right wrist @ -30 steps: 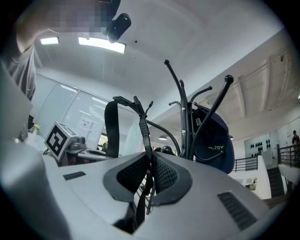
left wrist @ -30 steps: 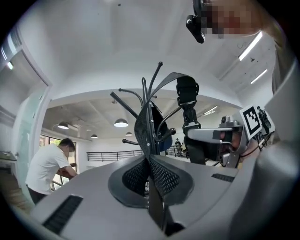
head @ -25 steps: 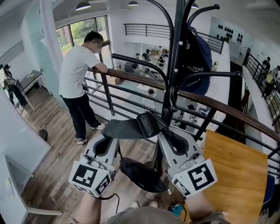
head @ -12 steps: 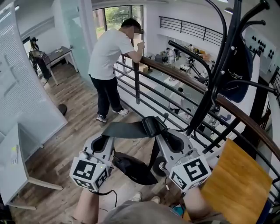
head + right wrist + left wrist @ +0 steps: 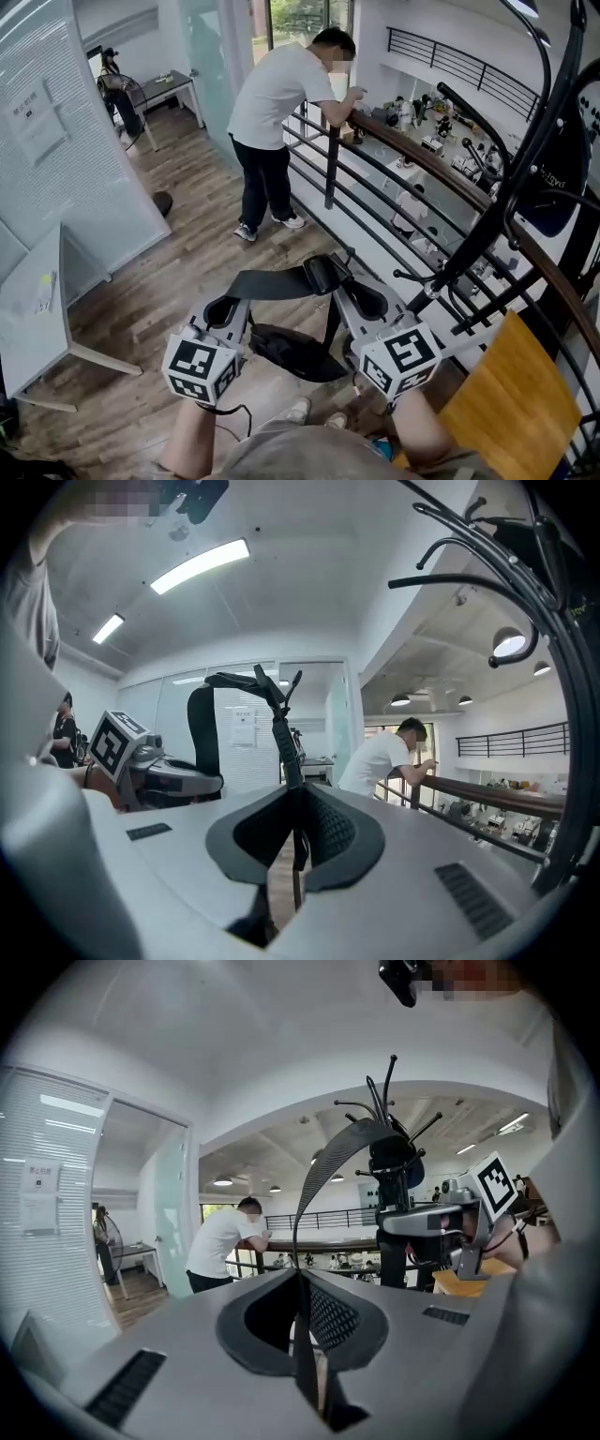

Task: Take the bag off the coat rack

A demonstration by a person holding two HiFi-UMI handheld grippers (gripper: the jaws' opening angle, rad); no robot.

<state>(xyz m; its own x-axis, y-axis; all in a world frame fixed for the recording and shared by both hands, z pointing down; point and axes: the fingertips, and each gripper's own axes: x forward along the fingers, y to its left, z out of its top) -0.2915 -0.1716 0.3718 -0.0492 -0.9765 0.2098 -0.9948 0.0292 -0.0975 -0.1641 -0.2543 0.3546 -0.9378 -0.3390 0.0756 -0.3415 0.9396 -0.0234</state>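
**Black bag held by its strap, apart from the coat rack**

The strap (image 5: 267, 282) is gripped tightly near one end by the left gripper (image 5: 228, 307) and near the other by the right gripper (image 5: 364, 298). The black bag (image 5: 292, 352) is hung below, between them. The coat rack (image 5: 518, 164) is seen at the right. Farther off, a person (image 5: 277, 103) is leaned on the railing (image 5: 422, 164).

The strap (image 5: 272, 281) runs across from the left claw (image 5: 236, 291) to the right claw (image 5: 343, 278), one end in each. The bag (image 5: 292, 351) hangs below, between them. The coat rack (image 5: 506, 211) stands off right, apart from the bag. The railing (image 5: 412, 161) runs behind, with a person (image 5: 277, 122) leaning on it farther back. A table (image 5: 511, 412) sits lower right, under the rack.
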